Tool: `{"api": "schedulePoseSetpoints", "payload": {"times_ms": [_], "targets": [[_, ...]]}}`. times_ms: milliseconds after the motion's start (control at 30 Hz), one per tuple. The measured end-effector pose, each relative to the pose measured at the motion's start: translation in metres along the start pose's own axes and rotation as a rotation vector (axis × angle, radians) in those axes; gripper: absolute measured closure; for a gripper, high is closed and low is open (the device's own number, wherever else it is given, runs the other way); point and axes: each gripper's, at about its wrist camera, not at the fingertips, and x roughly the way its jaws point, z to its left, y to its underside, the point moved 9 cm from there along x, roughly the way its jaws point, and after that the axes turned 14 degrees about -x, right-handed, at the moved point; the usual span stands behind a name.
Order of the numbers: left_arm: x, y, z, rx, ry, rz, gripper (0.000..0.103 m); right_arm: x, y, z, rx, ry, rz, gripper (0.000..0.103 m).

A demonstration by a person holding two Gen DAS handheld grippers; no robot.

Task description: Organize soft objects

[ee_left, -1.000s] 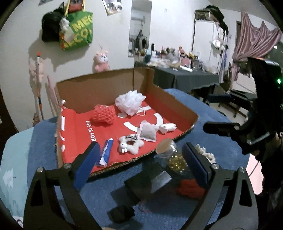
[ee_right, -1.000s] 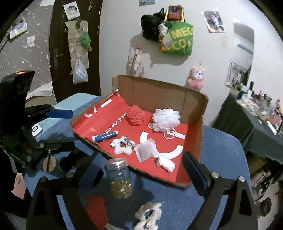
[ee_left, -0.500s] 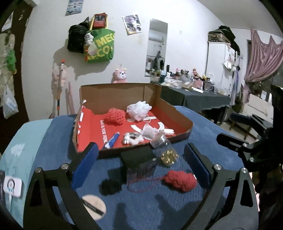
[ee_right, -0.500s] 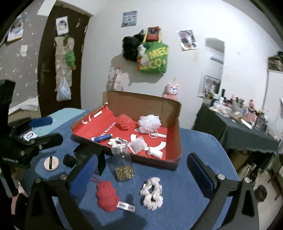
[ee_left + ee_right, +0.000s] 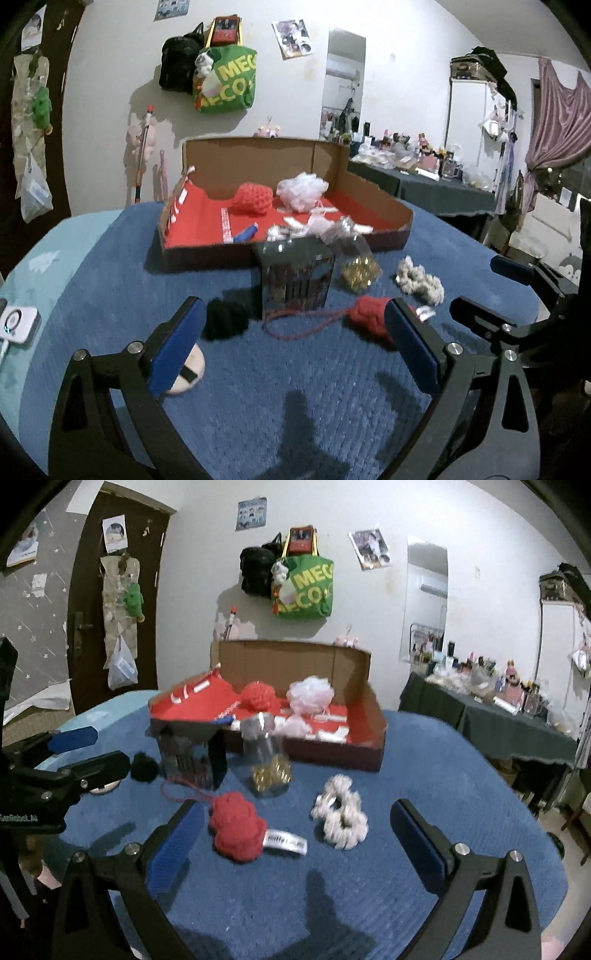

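A dark door [image 5: 110,602] hung with bags is seen at the left of the room, a green tote bag [image 5: 304,587] on the white wall behind, and a cluttered side table [image 5: 491,716] at the right. On the blue-covered worktop [image 5: 424,782], a black pom-pom [image 5: 225,317], dark box [image 5: 295,277], glass jar [image 5: 267,757], red knitted ball [image 5: 236,825] and white scrunchie [image 5: 341,814] are laid before the cardboard tray [image 5: 280,162]. The left gripper [image 5: 291,350] and right gripper [image 5: 295,849] are held empty, fingers apart.
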Motion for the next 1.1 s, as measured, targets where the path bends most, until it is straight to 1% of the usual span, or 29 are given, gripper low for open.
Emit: {"api": "schedulePoseSetpoints", "payload": {"times_ms": [100, 233, 400, 533, 667, 767, 933, 967, 1000, 1033, 1067, 1100], "targets": [[0.004, 0.01, 0.005, -0.007, -0.015, 0.023, 0.004, 0.004, 0.007, 0.003, 0.028, -0.034, 0.009, 0.0], [0.01, 0.019, 0.011, -0.016, -0.033, 0.048, 0.004, 0.009, 0.015, 0.007, 0.018, -0.026, 0.028, 0.0], [0.015, 0.026, 0.019, -0.025, -0.063, 0.076, 0.004, 0.017, 0.021, 0.011, 0.009, -0.036, 0.047, 0.0], [0.018, 0.026, 0.032, -0.027, -0.1, 0.093, 0.004, 0.024, 0.022, 0.012, 0.012, -0.046, 0.054, 0.0], [0.018, 0.018, 0.051, -0.044, -0.138, 0.091, 0.004, 0.033, 0.019, 0.015, 0.007, -0.056, 0.056, 0.0], [0.02, 0.014, 0.066, -0.051, -0.181, 0.091, 0.004, 0.039, 0.015, 0.018, -0.015, -0.054, 0.054, 0.0], [0.027, 0.013, 0.078, -0.037, -0.2, 0.125, 0.005, 0.051, 0.008, 0.024, -0.035, -0.079, 0.058, 0.001], [0.029, 0.015, 0.08, -0.032, -0.203, 0.139, 0.009, 0.053, 0.007, 0.026, -0.041, -0.084, 0.061, 0.004], [0.031, 0.017, 0.081, -0.028, -0.21, 0.149, 0.021, 0.057, 0.006, 0.028, -0.052, -0.088, 0.066, 0.006], [0.034, 0.019, 0.083, -0.024, -0.214, 0.159, 0.027, 0.059, 0.005, 0.031, -0.06, -0.092, 0.071, 0.012], [0.036, 0.02, 0.084, -0.022, -0.214, 0.171, 0.039, 0.064, 0.006, 0.034, -0.077, -0.1, 0.089, 0.017], [0.039, 0.023, 0.085, -0.021, -0.211, 0.19, 0.047, 0.068, 0.008, 0.037, -0.089, -0.106, 0.108, 0.021]]}}
